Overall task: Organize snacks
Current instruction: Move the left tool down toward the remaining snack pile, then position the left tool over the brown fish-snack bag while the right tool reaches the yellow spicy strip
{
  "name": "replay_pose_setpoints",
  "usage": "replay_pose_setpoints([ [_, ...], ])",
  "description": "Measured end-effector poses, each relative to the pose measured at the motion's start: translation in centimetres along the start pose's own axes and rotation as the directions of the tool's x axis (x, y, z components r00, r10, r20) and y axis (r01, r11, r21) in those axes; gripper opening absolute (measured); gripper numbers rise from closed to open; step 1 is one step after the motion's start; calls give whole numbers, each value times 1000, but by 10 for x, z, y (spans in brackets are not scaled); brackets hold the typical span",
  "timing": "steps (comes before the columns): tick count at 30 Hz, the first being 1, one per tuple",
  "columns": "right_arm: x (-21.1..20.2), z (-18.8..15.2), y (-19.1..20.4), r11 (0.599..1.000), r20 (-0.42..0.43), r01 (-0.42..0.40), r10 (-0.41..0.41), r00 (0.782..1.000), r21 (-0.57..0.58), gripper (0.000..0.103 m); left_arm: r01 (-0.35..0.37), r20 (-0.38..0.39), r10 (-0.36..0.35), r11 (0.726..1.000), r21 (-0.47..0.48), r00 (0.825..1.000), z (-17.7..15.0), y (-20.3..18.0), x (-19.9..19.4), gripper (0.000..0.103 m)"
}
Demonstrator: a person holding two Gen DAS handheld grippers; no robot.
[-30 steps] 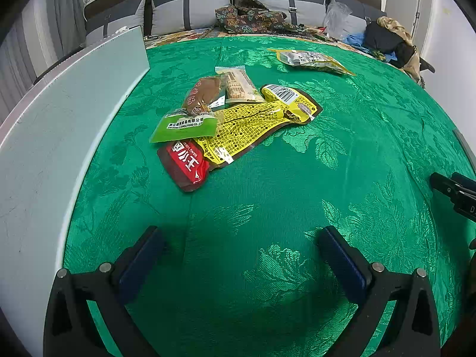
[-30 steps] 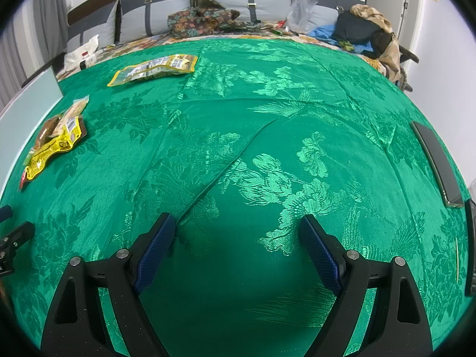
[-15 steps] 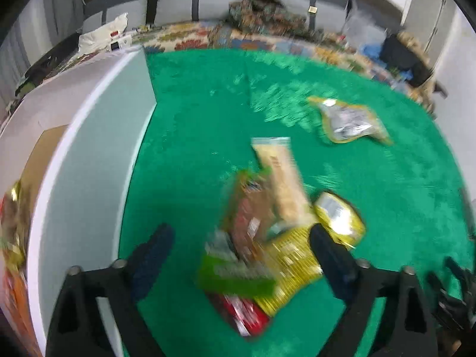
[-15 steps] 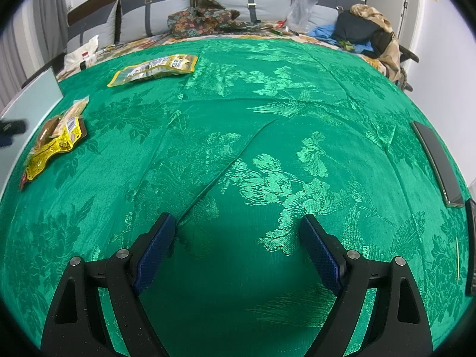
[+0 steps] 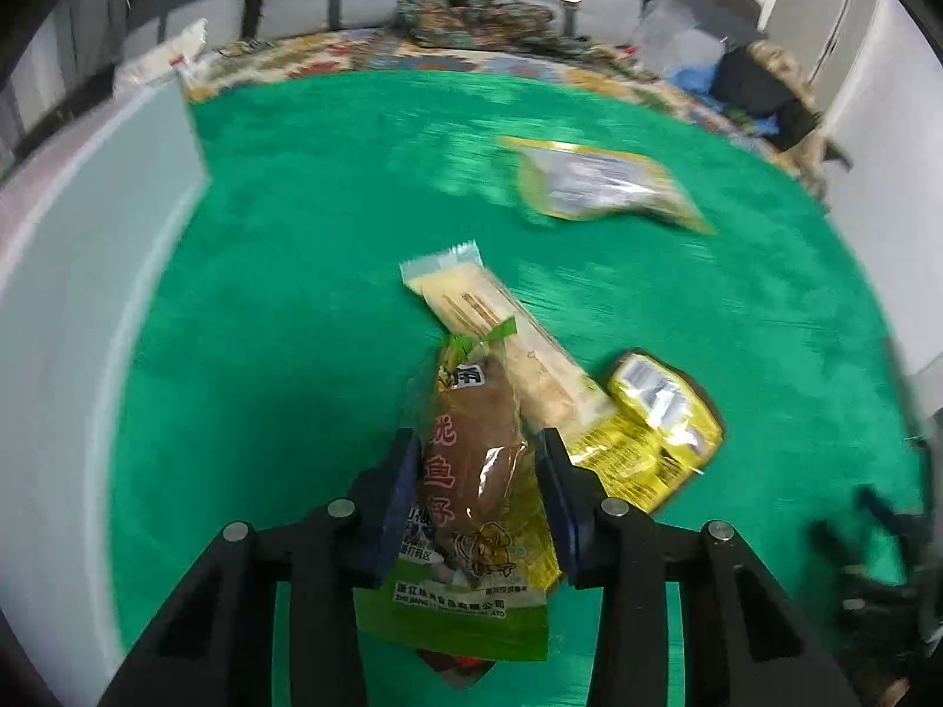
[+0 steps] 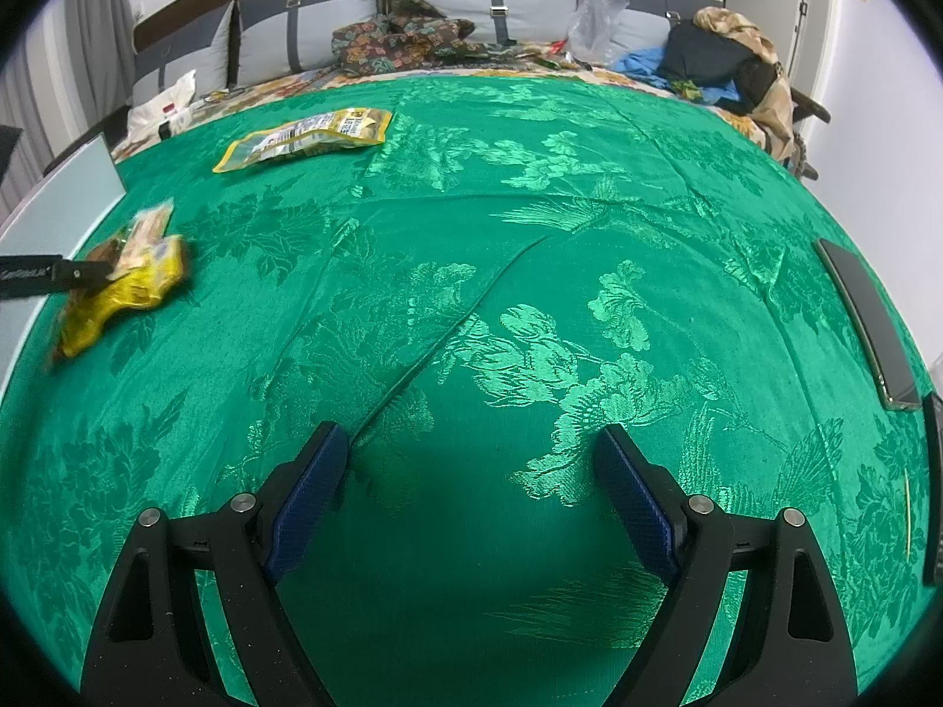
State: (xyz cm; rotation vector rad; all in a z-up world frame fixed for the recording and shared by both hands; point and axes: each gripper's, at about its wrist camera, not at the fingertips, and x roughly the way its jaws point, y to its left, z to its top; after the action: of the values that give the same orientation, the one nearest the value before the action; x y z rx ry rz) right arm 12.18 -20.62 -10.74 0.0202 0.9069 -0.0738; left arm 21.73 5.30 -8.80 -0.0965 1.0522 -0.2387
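Observation:
In the left wrist view my left gripper (image 5: 478,474) has its blue pads against both sides of a green-edged clear packet with a brown snack (image 5: 471,471). Beside it lie a beige wafer bar packet (image 5: 501,330) and a yellow packet (image 5: 654,442). A red packet (image 5: 460,668) peeks out below. A separate yellow-rimmed bag (image 5: 601,185) lies farther off, and it shows in the right wrist view (image 6: 303,138). My right gripper (image 6: 471,495) is open and empty over bare green cloth; the snack pile (image 6: 124,283) is at its far left.
A white box wall (image 5: 88,271) runs along the left of the green cloth (image 6: 530,235). A dark flat device (image 6: 866,318) lies at the right edge. Pillows, clothes and bags sit at the far end.
My left gripper moved forward onto the snack pile and closed from wide open onto the brown snack packet. The right gripper has not moved.

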Motion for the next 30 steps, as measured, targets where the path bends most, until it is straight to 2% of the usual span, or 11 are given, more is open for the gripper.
replay_pose_setpoints([
  [4, 0, 0, 0, 1000, 0, 0, 0, 1000, 0, 89, 5, 30, -4, 1000, -31, 1000, -11, -17, -15, 36],
  [7, 0, 0, 0, 1000, 0, 0, 0, 1000, 0, 89, -59, 62, 60, 998, -15, 996, -17, -5, -40, 25],
  [10, 0, 0, 0, 1000, 0, 0, 0, 1000, 0, 89, -194, 82, 192, 981, 13, 978, -26, 12, -58, 12],
  [12, 0, 0, 0, 1000, 0, 0, 0, 1000, 0, 89, -235, 82, 234, 972, 3, 969, -35, 25, -61, 12],
  [14, 1, 0, 0, 1000, 0, 0, 0, 1000, 0, 89, -262, 94, 260, 965, 5, 961, -44, 36, -60, 16],
  [16, 1, 0, 0, 1000, 0, 0, 0, 1000, 0, 89, -243, 88, 242, 970, 0, 966, -51, 41, -54, 27],
  [18, 1, 0, 0, 1000, 0, 0, 0, 1000, 0, 89, -172, 61, 173, 985, -20, 983, -55, 45, -47, 47],
  [20, 1, 0, 0, 1000, 0, 0, 0, 1000, 0, 89, -98, 36, 100, 994, -45, 994, -59, 49, -41, 75],
  [25, 1, 0, 0, 1000, 0, -1, 1, 1000, 1, 89, -113, 32, 120, 982, -154, 992, -71, 75, -46, 83],
  [28, 1, 0, 0, 1000, 0, 0, 0, 1000, 0, 89, -115, 22, 120, 980, -165, 993, -75, 86, -50, 84],
  [30, 1, 0, 0, 1000, 0, 0, 0, 1000, 0, 89, -81, 25, 86, 984, -157, 996, -77, 87, -50, 84],
])
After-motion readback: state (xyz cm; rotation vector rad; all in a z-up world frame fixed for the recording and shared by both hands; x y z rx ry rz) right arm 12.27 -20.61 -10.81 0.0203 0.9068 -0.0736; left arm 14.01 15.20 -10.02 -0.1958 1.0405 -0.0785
